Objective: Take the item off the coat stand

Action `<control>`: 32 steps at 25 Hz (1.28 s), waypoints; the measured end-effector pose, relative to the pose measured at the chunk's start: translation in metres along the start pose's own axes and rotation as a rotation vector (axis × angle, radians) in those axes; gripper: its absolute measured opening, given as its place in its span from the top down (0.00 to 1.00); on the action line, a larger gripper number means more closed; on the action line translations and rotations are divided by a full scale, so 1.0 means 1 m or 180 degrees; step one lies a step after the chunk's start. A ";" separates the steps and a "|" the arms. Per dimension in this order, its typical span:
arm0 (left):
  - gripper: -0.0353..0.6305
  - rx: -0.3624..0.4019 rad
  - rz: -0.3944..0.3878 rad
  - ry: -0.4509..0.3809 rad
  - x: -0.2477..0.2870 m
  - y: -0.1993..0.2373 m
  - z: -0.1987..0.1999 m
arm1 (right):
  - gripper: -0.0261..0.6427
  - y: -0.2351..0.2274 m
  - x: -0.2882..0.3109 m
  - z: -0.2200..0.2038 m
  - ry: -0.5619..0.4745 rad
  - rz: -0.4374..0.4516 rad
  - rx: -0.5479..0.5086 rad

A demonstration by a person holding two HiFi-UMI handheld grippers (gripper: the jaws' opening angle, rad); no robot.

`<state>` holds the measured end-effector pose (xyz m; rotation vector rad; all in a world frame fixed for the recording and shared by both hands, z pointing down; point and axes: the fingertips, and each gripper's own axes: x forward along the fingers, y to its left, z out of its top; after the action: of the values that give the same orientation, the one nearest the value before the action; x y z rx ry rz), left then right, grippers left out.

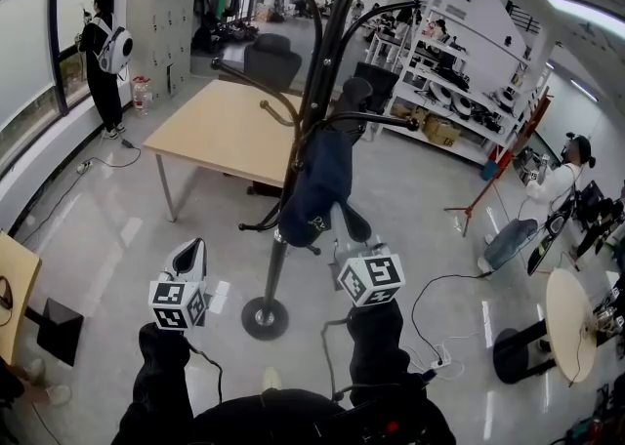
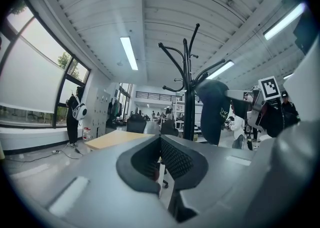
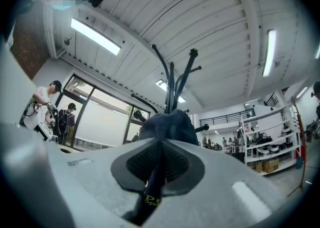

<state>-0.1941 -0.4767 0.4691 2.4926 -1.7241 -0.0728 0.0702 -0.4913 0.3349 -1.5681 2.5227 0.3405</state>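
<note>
A black coat stand rises from a round base right in front of me. A dark navy cap with small yellow print hangs from one of its lower hooks. My right gripper reaches up to the cap's lower edge. In the right gripper view the jaws are shut on a fold of the cap, with the stand's hooks above. My left gripper hovers left of the pole, away from the cap, jaws shut on nothing. From there the cap shows to the right.
A wooden table and a dark office chair stand behind the coat stand. White shelves run along the right. One person stands by the window, another at far right. A power strip and cables lie near my feet.
</note>
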 end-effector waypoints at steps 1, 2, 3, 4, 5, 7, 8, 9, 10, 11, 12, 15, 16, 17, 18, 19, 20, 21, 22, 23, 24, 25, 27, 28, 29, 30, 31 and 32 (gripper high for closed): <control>0.94 -0.0002 0.0002 0.0001 0.000 0.000 0.000 | 0.94 0.000 0.000 0.002 -0.0009 -0.0001 -0.0011; 0.94 -0.0004 0.0001 0.0001 -0.001 0.000 -0.001 | 0.94 0.000 0.000 0.004 -0.0016 -0.0005 -0.0022; 0.94 -0.0007 0.0000 0.0000 -0.001 0.000 0.000 | 0.94 -0.001 0.000 0.007 -0.0022 -0.0012 -0.0033; 0.94 -0.0007 -0.0002 -0.0003 -0.002 0.000 0.000 | 0.94 -0.001 0.000 0.009 -0.0026 -0.0020 -0.0044; 0.94 -0.0008 -0.0001 -0.0006 -0.003 0.001 0.000 | 0.94 -0.001 -0.001 0.011 -0.0033 -0.0027 -0.0054; 0.94 -0.0012 0.0005 -0.0008 -0.005 0.002 0.001 | 0.94 -0.001 -0.002 0.016 -0.0057 -0.0042 -0.0070; 0.94 -0.0014 0.0007 -0.0007 -0.006 0.003 0.001 | 0.94 -0.001 -0.003 0.019 -0.0073 -0.0049 -0.0078; 0.94 -0.0015 0.0010 -0.0005 -0.008 0.004 0.001 | 0.94 -0.001 -0.004 0.021 -0.0089 -0.0057 -0.0085; 0.94 -0.0015 0.0012 -0.0003 -0.009 0.005 0.000 | 0.94 -0.001 -0.004 0.024 -0.0105 -0.0062 -0.0090; 0.94 -0.0016 0.0015 -0.0004 -0.009 0.006 0.000 | 0.94 -0.001 -0.005 0.026 -0.0121 -0.0066 -0.0094; 0.94 -0.0017 0.0017 -0.0006 -0.010 0.006 0.001 | 0.94 -0.001 -0.005 0.028 -0.0135 -0.0069 -0.0098; 0.94 -0.0021 0.0026 -0.0016 -0.010 0.007 0.001 | 0.94 -0.002 -0.004 0.034 -0.0165 -0.0074 -0.0116; 0.94 -0.0022 0.0028 -0.0018 -0.010 0.008 0.001 | 0.94 -0.002 -0.004 0.036 -0.0174 -0.0075 -0.0123; 0.94 -0.0023 0.0029 -0.0020 -0.010 0.008 0.001 | 0.94 -0.003 -0.004 0.037 -0.0182 -0.0075 -0.0128; 0.94 -0.0024 0.0028 -0.0020 -0.010 0.007 0.001 | 0.94 -0.003 -0.004 0.039 -0.0189 -0.0076 -0.0132; 0.94 -0.0024 0.0024 -0.0021 -0.010 0.007 0.001 | 0.94 -0.004 -0.004 0.040 -0.0196 -0.0077 -0.0136; 0.94 -0.0024 0.0020 -0.0022 -0.010 0.006 0.001 | 0.94 -0.004 -0.004 0.041 -0.0203 -0.0079 -0.0140; 0.94 -0.0025 0.0017 -0.0022 -0.011 0.006 0.001 | 0.94 -0.004 -0.005 0.044 -0.0213 -0.0079 -0.0144; 0.94 -0.0027 0.0015 -0.0022 -0.011 0.005 0.001 | 0.94 -0.004 -0.006 0.046 -0.0225 -0.0079 -0.0148; 0.94 -0.0029 0.0014 -0.0023 -0.012 0.004 0.001 | 0.94 -0.004 -0.006 0.049 -0.0239 -0.0079 -0.0155; 0.94 -0.0032 0.0013 -0.0025 -0.013 0.004 0.001 | 0.94 -0.004 -0.007 0.052 -0.0251 -0.0078 -0.0164; 0.94 -0.0034 0.0011 -0.0025 -0.013 0.003 0.001 | 0.94 -0.004 -0.008 0.054 -0.0260 -0.0078 -0.0172; 0.94 -0.0036 0.0008 -0.0024 -0.014 0.003 0.000 | 0.94 -0.005 -0.009 0.058 -0.0273 -0.0084 -0.0183; 0.94 -0.0037 0.0008 -0.0023 -0.014 0.003 0.000 | 0.94 -0.005 -0.009 0.059 -0.0277 -0.0089 -0.0187; 0.94 -0.0037 0.0008 -0.0024 -0.014 0.003 0.000 | 0.94 -0.006 -0.010 0.061 -0.0279 -0.0094 -0.0190; 0.94 -0.0037 0.0008 -0.0027 -0.015 0.003 0.001 | 0.94 -0.006 -0.011 0.062 -0.0282 -0.0100 -0.0193; 0.94 -0.0036 0.0007 -0.0031 -0.016 0.002 0.001 | 0.94 -0.006 -0.012 0.063 -0.0285 -0.0105 -0.0196; 0.94 -0.0034 0.0005 -0.0035 -0.016 0.002 0.002 | 0.94 -0.007 -0.013 0.064 -0.0290 -0.0111 -0.0199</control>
<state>-0.2020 -0.4622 0.4670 2.4879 -1.7252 -0.0952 0.0822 -0.4659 0.2758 -1.5788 2.4358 0.4795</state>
